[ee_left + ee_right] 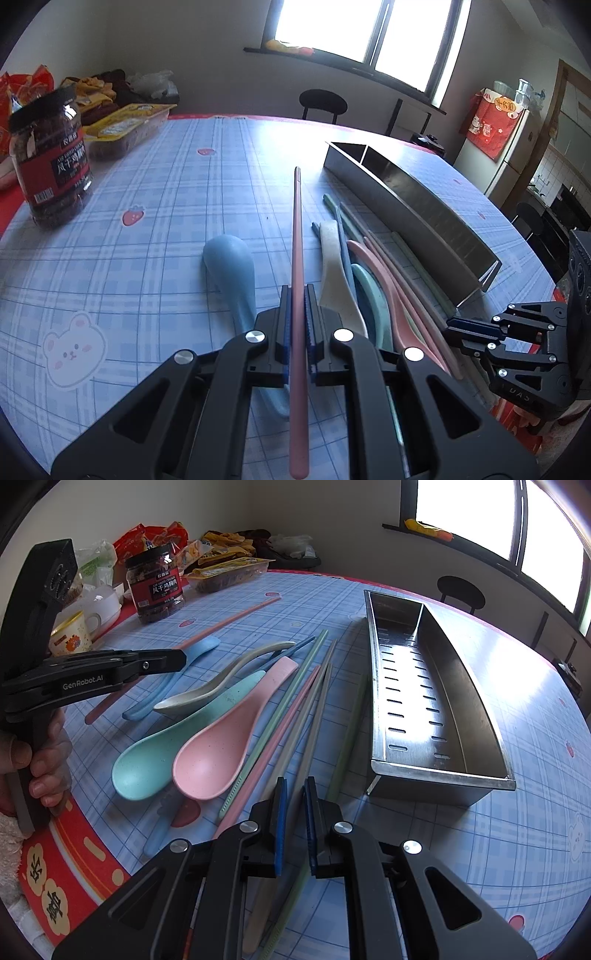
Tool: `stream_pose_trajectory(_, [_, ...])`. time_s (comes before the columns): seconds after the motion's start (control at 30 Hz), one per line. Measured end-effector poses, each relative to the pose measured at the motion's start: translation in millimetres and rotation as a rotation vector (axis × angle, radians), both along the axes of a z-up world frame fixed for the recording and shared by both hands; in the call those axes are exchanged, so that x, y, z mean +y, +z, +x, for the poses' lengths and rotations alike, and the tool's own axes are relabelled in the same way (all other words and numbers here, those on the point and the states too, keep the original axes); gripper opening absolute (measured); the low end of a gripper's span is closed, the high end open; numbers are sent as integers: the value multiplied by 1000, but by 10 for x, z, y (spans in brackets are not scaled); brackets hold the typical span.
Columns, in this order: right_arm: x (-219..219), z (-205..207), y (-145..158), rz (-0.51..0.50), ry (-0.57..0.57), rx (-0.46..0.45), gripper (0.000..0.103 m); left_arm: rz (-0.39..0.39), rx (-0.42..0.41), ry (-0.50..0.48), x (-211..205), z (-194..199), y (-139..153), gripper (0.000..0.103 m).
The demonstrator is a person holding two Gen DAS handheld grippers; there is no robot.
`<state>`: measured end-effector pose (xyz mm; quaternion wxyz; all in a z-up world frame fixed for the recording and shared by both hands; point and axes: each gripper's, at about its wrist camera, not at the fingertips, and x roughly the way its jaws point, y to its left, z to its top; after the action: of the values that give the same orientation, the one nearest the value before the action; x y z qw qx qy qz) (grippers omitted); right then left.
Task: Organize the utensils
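My left gripper (296,295) is shut on a pink chopstick (296,236) and holds it above the table; both show in the right wrist view, the gripper (177,661) and the chopstick (236,616). My right gripper (294,790) has a narrow gap between its fingers and hovers over grey chopsticks (314,716); it looks empty. A steel utensil tray (436,701) with two compartments stands to the right, empty. Pink spoon (221,746), teal spoon (166,753), beige spoon (221,686) and blue spoon (232,266) lie on the tablecloth.
A jar of snacks (51,162) stands at the left, with food packets (125,125) behind it. A mug (72,633) and white bowl (99,602) sit at the table's left edge. Green and blue chopsticks (288,701) lie among the spoons.
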<state>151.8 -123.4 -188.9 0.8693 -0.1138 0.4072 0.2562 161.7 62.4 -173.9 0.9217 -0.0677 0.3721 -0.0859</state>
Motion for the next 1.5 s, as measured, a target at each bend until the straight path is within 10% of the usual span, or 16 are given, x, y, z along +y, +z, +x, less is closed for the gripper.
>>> stream_pose_trajectory(1.2, [-847,414,490,383,-117,-27,6,-22,-53,96,-91,-20,483,11])
stream_pose_trajectory(1.5, [-961,1133,431,435,-199,-12,6,-226,65,97,-751,755,493,11])
